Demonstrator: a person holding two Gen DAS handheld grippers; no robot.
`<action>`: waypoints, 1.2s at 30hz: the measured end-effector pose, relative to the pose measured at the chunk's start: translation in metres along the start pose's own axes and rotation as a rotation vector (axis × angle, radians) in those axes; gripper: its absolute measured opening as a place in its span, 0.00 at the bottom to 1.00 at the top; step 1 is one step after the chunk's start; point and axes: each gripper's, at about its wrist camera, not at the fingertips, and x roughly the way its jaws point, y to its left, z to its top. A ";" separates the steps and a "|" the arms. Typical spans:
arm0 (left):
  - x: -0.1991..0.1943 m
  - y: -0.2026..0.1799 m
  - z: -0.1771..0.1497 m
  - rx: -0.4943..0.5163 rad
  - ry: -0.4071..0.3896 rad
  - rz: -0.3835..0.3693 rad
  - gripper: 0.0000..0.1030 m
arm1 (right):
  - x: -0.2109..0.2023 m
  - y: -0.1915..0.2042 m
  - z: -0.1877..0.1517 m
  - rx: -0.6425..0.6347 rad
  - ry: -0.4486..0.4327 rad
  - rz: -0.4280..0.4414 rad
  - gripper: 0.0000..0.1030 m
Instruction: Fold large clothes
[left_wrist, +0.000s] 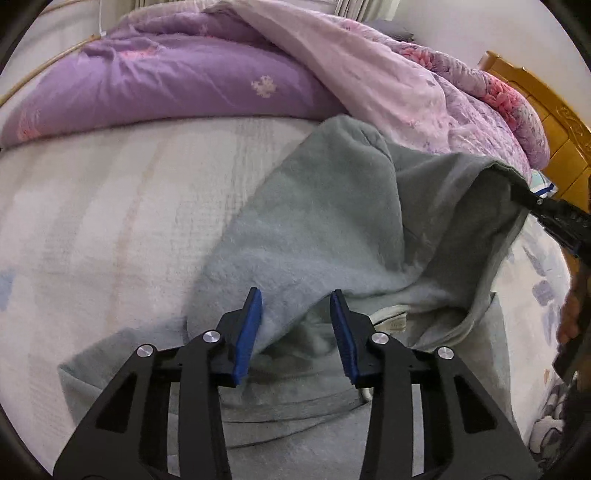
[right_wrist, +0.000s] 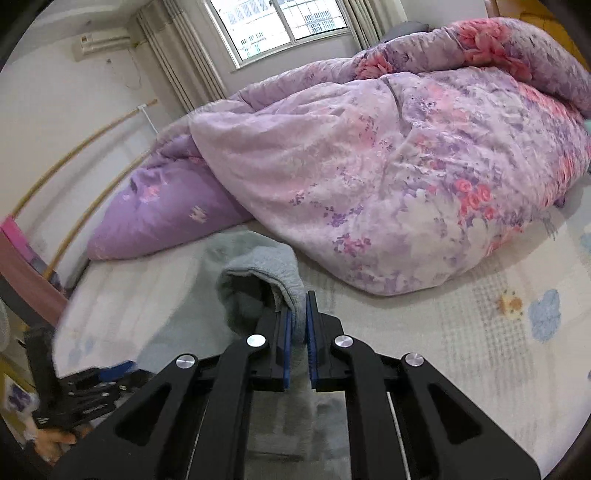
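1. Left tool (left_wrist: 295, 332): jaws spread wide, nothing between them. It hovers just above the grey fleece garment (left_wrist: 314, 229), pointing at the raised fold.
2. Garment lies on the bed (left_wrist: 110, 221), on the pale sheet, near the purple duvet (left_wrist: 166, 81) but not under it. One part is flat below my left tool; the other part is lifted and draped over toward the right.
3. Right tool (right_wrist: 297, 325): jaws nearly together, clamped on a thick edge of the garment, which it holds up off the bed. From the left wrist camera its tip shows at the lifted corner (left_wrist: 532, 199).
4. Handling, my read: soft, limp, thick fleece. Light enough for one tool, but bulky; it sags and won't hold a crease. Fuzzy nap should grip the blue pads (left_wrist: 249, 332) well, so little slip risk. Not fragile.
5. Where to take hold: hem or seam edge, not mid-panel, since a mid-panel pinch just bunches the pile. For the left tool, the free edge of the fold directly ahead looks best, level with the right tool's hold so the fold line stays straight.
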 end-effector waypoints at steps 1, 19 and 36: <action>0.003 -0.009 0.001 0.050 0.002 0.069 0.38 | -0.004 0.003 -0.001 -0.006 -0.002 0.006 0.06; -0.096 0.046 -0.033 -0.119 -0.234 0.121 0.05 | -0.067 -0.002 -0.029 0.015 0.000 0.112 0.06; -0.173 0.082 -0.158 -0.171 -0.168 -0.039 0.22 | -0.134 0.013 -0.182 -0.052 0.292 0.137 0.35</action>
